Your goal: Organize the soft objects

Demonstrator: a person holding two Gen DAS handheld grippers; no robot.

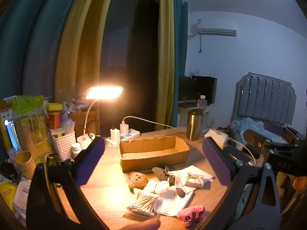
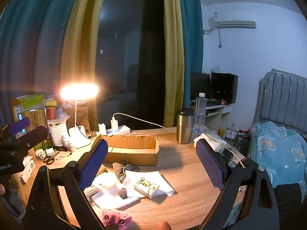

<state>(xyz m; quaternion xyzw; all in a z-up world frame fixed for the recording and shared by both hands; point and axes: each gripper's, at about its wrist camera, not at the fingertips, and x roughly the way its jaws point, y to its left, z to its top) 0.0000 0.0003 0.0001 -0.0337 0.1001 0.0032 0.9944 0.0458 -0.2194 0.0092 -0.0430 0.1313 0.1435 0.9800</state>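
Observation:
A pile of soft things lies on the wooden table: a brown plush bear (image 1: 137, 179), a grey sock (image 1: 163, 173), white cloths (image 1: 172, 197) with a folded printed one (image 1: 194, 179), cotton balls (image 1: 157, 186), a bag of cotton swabs (image 1: 142, 205) and a pink plush (image 1: 191, 215). An open cardboard box (image 1: 153, 151) stands behind them. My left gripper (image 1: 153, 163) is open above the pile, holding nothing. My right gripper (image 2: 153, 163) is open and empty over the same pile, where the printed cloth (image 2: 146, 186), the pink plush (image 2: 116, 218) and the box (image 2: 132, 149) show.
A lit desk lamp (image 1: 103, 93), power strip (image 1: 126, 134), white basket (image 1: 63, 143), paper cups (image 1: 25, 163) and clutter fill the left. A steel tumbler (image 1: 194, 124) and tissue pack (image 1: 216, 136) stand right. A bed (image 2: 278, 149) lies beyond the table's right edge.

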